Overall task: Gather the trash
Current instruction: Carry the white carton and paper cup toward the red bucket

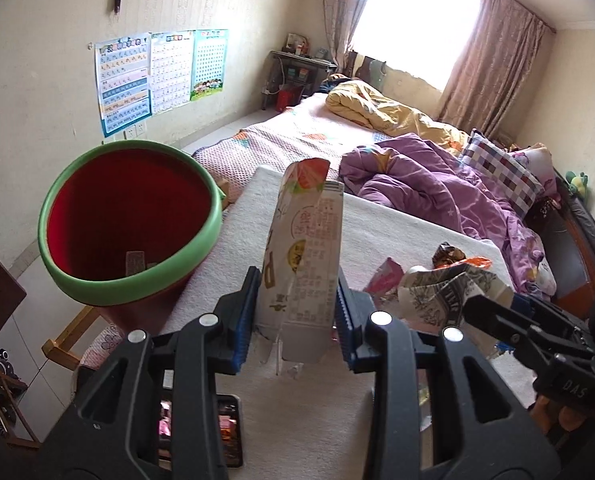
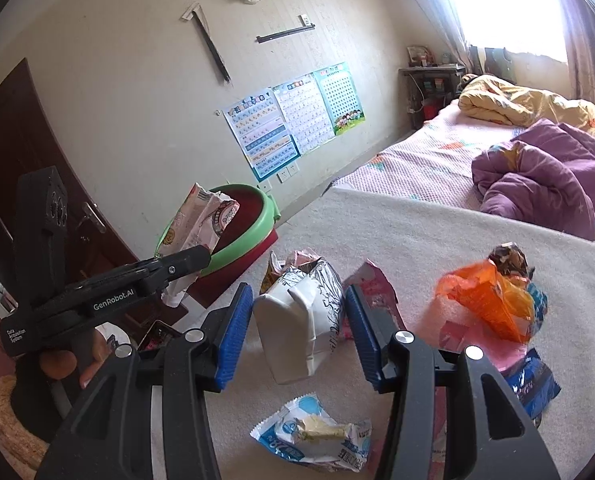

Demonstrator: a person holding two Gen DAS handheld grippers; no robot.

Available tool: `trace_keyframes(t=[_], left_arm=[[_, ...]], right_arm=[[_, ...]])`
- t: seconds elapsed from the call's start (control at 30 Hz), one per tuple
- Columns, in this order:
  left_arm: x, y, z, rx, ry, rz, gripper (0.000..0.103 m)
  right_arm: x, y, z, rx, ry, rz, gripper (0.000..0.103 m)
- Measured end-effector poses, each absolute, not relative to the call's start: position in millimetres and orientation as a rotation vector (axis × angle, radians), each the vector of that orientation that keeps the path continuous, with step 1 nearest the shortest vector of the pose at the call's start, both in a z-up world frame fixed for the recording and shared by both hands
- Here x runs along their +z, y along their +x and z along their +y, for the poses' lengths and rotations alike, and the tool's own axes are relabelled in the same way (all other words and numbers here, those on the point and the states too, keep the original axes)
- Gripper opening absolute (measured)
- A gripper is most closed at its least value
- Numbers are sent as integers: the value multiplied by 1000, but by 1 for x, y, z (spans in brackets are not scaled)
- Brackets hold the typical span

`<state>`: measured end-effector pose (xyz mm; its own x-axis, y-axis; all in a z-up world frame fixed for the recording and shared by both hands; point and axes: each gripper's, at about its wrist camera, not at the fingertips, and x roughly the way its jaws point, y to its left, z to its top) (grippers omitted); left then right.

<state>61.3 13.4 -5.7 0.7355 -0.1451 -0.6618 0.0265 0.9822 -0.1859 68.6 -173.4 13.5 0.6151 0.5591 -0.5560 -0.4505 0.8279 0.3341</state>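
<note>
My left gripper (image 1: 295,312) is shut on a crushed drink carton (image 1: 305,248) and holds it upright above the white cloth-covered table (image 1: 385,224), right of the red bin with a green rim (image 1: 129,216). In the right wrist view the same carton (image 2: 201,220) is held in front of the bin (image 2: 249,232). My right gripper (image 2: 299,328) is open around a white printed bag (image 2: 301,320) lying on the table; the pads do not touch it. An orange wrapper (image 2: 485,300), a pink wrapper (image 2: 373,284) and a blue-white wrapper (image 2: 317,436) lie nearby.
A bed with purple (image 1: 437,192) and yellow bedding (image 1: 377,108) is behind the table. A phone (image 1: 201,432) lies at the table's near edge. A wooden chair frame (image 1: 65,340) stands under the bin. A dark door (image 2: 29,168) is at left.
</note>
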Motion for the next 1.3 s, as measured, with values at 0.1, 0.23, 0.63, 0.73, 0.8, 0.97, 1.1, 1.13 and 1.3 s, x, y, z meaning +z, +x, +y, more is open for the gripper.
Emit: trace_keyframes(t=[0.1,0.23,0.63,0.73,0.8,0.97,1.1,1.13,1.3], left_arm=[[-4,62,21,-64,-165,734,34],[-3,61,35,-27,-170,732,34],[-1,52,79,96,-200,721,34],[-2,49,89,120,-206,724,34],[-2,48,94,132,-209,723,34],[-4,47,97,140,-213,725,34],[-5,48,96,136,-214,730,34],[-6,49,95,133,-213,732,34],[-7,53,94,124,-206,735,34]], right_arm=[[18,73,-165,599,153,685,47],[24,82,-154,632,147,672,47],[33,89,-120,731,147,653,48],[31,86,-116,739,145,657,48],[30,85,-114,741,142,663,47],[26,88,-108,750,123,672,47],[26,94,-107,750,114,675,47],[26,96,-107,748,114,675,47],[29,101,-105,745,138,677,47]])
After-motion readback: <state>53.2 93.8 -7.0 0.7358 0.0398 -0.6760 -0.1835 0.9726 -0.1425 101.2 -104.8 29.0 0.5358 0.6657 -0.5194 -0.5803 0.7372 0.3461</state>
